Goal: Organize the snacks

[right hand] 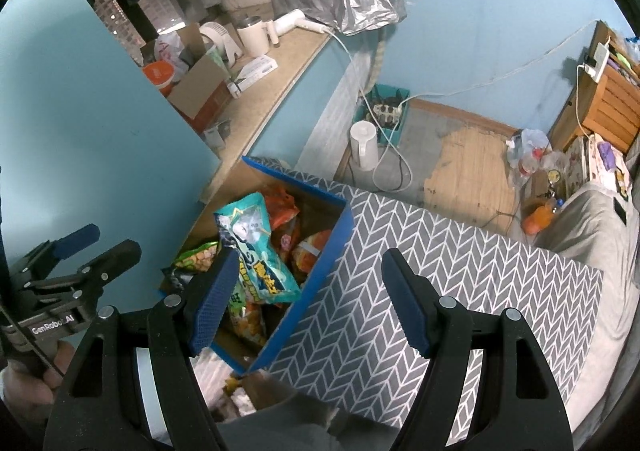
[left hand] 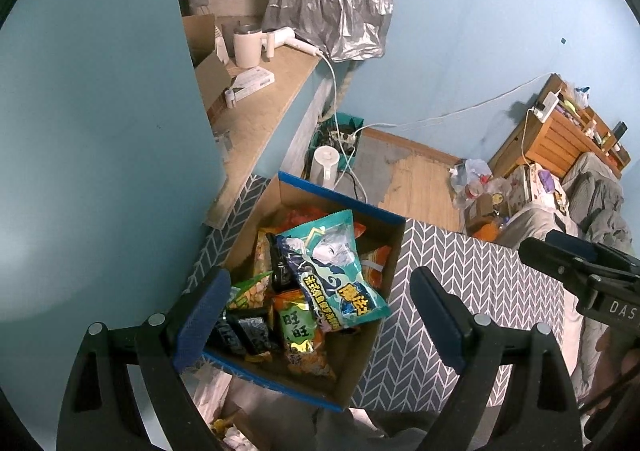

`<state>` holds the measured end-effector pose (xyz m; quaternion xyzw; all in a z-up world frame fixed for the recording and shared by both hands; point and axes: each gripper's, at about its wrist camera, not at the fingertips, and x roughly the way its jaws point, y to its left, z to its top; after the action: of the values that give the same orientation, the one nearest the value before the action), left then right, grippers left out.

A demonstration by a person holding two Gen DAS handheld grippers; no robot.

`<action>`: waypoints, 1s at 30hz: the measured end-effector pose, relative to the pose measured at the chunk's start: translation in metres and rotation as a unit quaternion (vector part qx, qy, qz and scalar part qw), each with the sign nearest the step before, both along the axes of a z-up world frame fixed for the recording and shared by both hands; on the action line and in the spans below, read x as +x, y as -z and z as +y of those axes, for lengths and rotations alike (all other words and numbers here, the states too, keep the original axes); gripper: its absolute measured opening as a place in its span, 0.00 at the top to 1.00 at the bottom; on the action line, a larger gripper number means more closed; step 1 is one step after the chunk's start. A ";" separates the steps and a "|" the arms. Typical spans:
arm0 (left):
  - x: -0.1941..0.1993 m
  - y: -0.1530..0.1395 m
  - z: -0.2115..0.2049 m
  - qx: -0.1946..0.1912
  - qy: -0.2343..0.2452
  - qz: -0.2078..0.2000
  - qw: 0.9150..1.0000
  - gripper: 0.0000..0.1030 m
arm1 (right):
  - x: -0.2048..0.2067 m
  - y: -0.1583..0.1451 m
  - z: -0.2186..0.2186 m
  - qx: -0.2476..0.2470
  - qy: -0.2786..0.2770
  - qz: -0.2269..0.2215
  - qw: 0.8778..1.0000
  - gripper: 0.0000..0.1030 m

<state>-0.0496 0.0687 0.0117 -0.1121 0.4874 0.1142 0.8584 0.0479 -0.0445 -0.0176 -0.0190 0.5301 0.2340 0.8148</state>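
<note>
An open brown cardboard box with blue-edged flaps (left hand: pixel 376 239) sits at the left end of a table covered in grey cloth with a white herringbone pattern (left hand: pixel 472 291), hard against the pale blue wall on its left. The snacks lie inside it in a loose heap: a large teal foil bag printed with a cartoon figure (left hand: pixel 340 271) slants across the top, over a green bag with white characters (left hand: pixel 296 327), a green bag of yellow puffs (left hand: pixel 250 291), some black packets (left hand: pixel 252 333) at the near side and orange-red bags (left hand: pixel 372 263) toward the far right. The left tongs (left hand: pixel 316 315) hang above the near part of the box with the jaws spread wide and nothing between them; the right tongs (right hand: pixel 308 299) stand just as wide and empty over the box's right wall and the bare cloth beside it. No snack shows on the cloth. This fits either bags about to be lifted out for sorting or a box just filled with the last one dropped in, and the pictures do not settle which. If a bag is to come out, the teal one on top is the freest; its slippery, puffy film would want a pinch on the flat sealed edge rather than the belly.
</note>
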 end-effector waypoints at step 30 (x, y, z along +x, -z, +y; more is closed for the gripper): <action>0.004 0.003 0.000 0.010 0.022 0.007 1.000 0.10 | -0.005 0.002 -0.010 -0.001 0.014 0.007 1.000 0.28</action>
<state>-0.0455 0.0687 0.0086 -0.0919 0.4949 0.1008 0.8582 0.0433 -0.0542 -0.0199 -0.0107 0.5366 0.2221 0.8140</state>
